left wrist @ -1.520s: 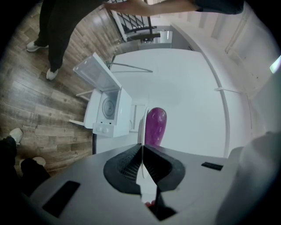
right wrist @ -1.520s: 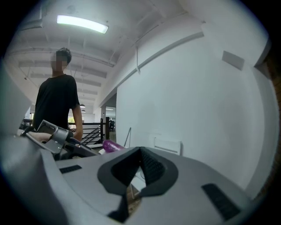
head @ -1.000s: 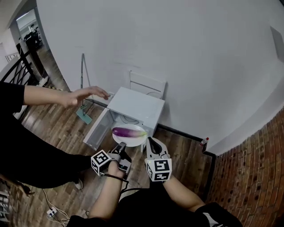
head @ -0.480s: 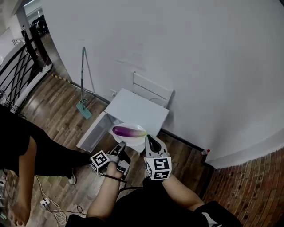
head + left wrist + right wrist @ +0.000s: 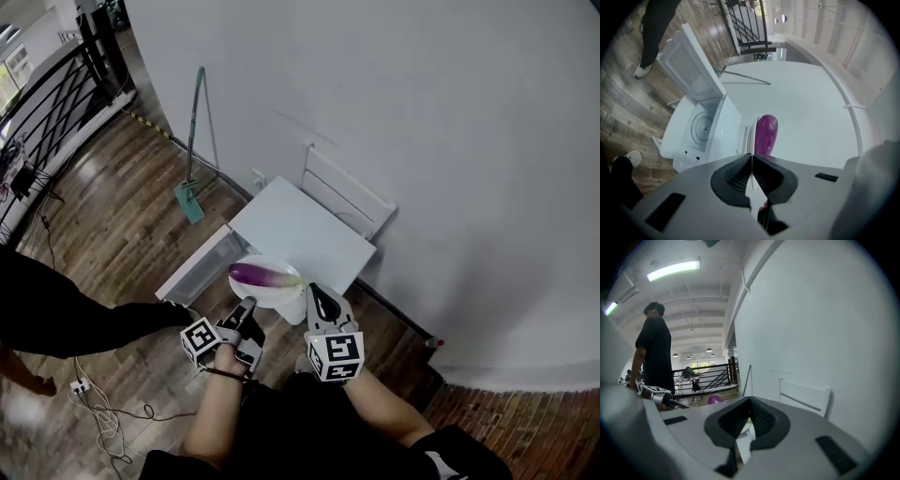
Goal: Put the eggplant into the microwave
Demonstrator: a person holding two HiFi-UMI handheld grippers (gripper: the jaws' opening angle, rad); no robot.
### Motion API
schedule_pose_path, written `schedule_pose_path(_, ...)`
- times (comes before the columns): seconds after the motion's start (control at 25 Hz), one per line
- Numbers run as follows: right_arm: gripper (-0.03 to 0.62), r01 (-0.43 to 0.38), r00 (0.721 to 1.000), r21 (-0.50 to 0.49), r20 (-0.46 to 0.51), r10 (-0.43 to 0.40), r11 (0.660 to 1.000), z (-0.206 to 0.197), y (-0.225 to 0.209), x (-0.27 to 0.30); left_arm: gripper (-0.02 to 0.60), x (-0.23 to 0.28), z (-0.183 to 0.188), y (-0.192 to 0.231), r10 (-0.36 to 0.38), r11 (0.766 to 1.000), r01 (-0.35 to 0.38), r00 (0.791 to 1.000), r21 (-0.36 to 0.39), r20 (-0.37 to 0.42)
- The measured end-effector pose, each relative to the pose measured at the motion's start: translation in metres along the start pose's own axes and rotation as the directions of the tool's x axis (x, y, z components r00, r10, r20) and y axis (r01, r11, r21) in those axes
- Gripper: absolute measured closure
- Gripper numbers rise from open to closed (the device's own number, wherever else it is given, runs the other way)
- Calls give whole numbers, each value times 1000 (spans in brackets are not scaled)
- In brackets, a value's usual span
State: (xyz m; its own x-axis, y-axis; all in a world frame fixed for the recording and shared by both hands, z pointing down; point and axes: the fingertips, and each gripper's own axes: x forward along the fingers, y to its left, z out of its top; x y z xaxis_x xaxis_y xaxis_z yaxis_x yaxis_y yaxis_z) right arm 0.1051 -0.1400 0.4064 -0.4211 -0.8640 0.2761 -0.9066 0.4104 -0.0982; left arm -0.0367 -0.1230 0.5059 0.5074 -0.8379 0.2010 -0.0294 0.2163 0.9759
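Only the left gripper view looks into the microwave (image 5: 689,140). Its door (image 5: 691,70) is swung wide open, and a round turning tray (image 5: 704,125) lies inside. Only the right gripper view shows a person (image 5: 654,352) standing by a black railing (image 5: 705,376). The head view shows both grippers from above, with the white microwave down on the wood floor (image 5: 103,234). The purple eggplant (image 5: 262,275) lies on a white plate (image 5: 262,295). The plate is outside the microwave, held up near its front. The left gripper (image 5: 247,305) has its 2 jaws squeezed tight on the plate's thin rim. The right gripper (image 5: 312,292) has its jaws pinched on the rim too, on the other side
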Motion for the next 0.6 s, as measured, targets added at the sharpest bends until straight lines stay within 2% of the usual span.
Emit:
schedule_pose_path(0.2, 580, -44, 997, -2, -61, 44, 999, -21, 10, 21, 569, -7, 23, 16, 3, 1000, -2, 999, -14, 43)
schedule_pose_path(0.6, 582, -36, 988, -27, -151, 32, 999, -59, 38, 58, 571, -8, 83, 88, 3, 1000, -3, 1000, -21, -30)
